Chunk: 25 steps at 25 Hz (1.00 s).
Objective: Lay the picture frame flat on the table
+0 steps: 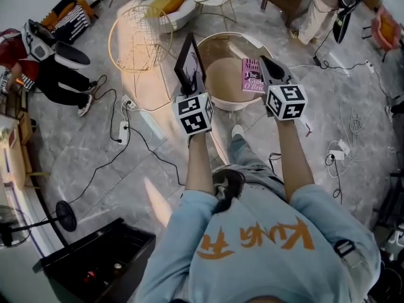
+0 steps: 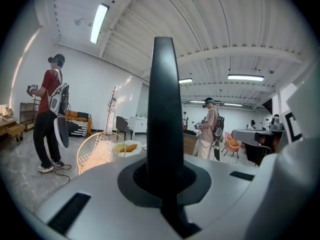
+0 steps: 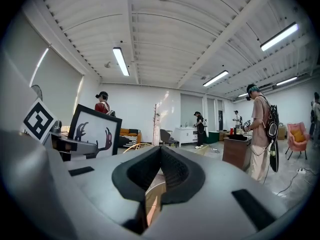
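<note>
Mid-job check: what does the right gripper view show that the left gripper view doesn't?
Only the right gripper view: the picture frame seen face-on, its white print with dark shapes visible, and the right gripper shut with nothing in it. Only the left gripper view: the frame seen edge-on, a dark upright strip clamped in the left gripper. Both: a person in beige wearing a backpack, and the ceiling lights.

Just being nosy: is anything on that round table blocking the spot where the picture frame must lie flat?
Partly. A pink book lies on the table's right side; the bare left part, nearest the picture frame in the left gripper, looks free.
</note>
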Motion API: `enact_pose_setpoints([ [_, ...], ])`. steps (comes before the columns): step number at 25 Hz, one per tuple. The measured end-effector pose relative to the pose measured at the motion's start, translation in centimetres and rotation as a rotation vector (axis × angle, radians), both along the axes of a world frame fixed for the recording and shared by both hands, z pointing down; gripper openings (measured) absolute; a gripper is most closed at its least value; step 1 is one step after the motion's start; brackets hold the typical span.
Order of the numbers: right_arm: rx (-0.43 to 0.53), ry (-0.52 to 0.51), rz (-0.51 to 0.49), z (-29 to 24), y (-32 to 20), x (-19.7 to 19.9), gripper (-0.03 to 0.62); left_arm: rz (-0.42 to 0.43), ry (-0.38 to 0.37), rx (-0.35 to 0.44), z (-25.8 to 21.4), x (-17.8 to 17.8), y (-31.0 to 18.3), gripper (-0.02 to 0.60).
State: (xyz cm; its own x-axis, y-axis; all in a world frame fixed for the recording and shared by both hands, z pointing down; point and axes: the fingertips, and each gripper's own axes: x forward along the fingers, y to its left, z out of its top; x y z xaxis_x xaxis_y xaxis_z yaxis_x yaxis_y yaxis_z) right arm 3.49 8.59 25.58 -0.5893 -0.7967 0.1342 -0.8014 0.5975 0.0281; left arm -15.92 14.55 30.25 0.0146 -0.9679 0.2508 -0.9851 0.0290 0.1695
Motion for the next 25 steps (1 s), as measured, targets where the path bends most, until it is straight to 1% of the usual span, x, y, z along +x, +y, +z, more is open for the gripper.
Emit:
enact_pose_setpoints([
  [3, -0.029, -0.002, 0.003, 1.4, -1.7, -0.3, -0.002, 0.008, 0.001, -0.03, 1.5, 0.2, -1.5, 0.026],
  [6, -0.075, 0.007, -0.011, 3.4, -3.3, -0.9, -0.002, -0.007, 0.015, -0.083, 3.5, -0.2, -3.1, 0.026],
  [10, -0.136, -0.004, 0.014, 5.7, -8.0, 0.6, -0.002, -0.011, 0.016, -0.15, 5.9, 0.3, -7.1, 0.026],
  [14, -0.191, -0.02, 0.032, 7.8, -12.4, 1.4, -0.002, 0.004, -0.001, -0.218, 8.0, 0.9, -10.8, 0.026],
  [17, -0.211, -0.029, 0.037, 8.5, -15.6, 1.5, -0.002, 0.014, -0.01, -0.241, 8.5, 1.2, -13.7, 0.026],
  [20, -0.223, -0.043, 0.046, 9.0, -19.3, 2.2, -0.002, 0.041, -0.044, -0.257, 8.9, 2.4, -17.2, 0.026],
  [22, -0.223, -0.031, 0.039, 9.5, -21.6, 2.3, -0.002, 0.057, -0.069, -0.276, 9.5, 3.2, -19.5, 0.026],
  [25, -0.24, -0.048, 0.033, 10.4, -24.8, 2.9, -0.002, 0.07, -0.082, -0.307, 10.5, 4.1, -22.6, 0.026],
])
